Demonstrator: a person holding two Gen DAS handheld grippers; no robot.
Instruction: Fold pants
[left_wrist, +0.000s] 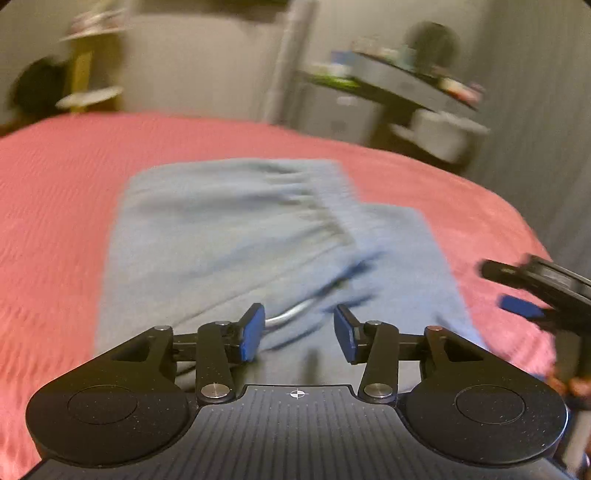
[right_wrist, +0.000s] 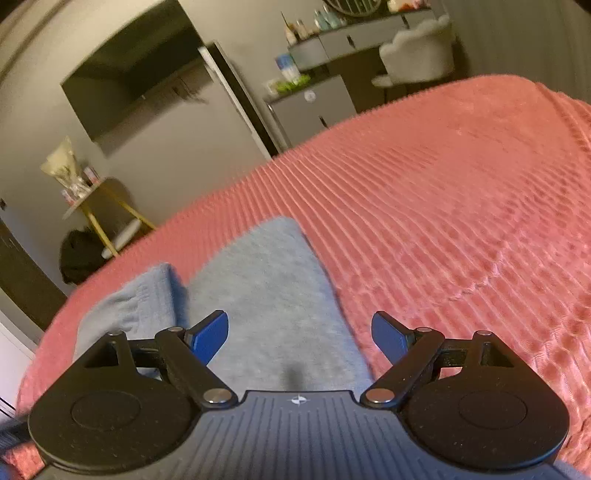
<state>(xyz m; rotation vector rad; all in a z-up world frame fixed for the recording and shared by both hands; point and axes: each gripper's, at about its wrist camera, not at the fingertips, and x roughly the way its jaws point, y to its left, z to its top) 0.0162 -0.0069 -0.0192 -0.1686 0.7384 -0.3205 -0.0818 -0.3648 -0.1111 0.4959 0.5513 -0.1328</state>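
Pants (left_wrist: 236, 236) — pale blue, folded on pink bed (left_wrist: 55, 221) | soft, light, limp fleece; likely sags unless pinched at doubled edge or waistband | left gripper (left_wrist: 299, 332) and right gripper (right_wrist: 300, 334) — jaws open, empty

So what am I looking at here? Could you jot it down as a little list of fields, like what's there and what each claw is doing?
surface: pink ribbed bedspread
garment: light blue fleece pants, lying folded over on the bedspread, gathered waistband visible
left gripper: open, above the pants, holding nothing
right gripper: open, above the pants' edge, holding nothing
background: grey dresser, blurred
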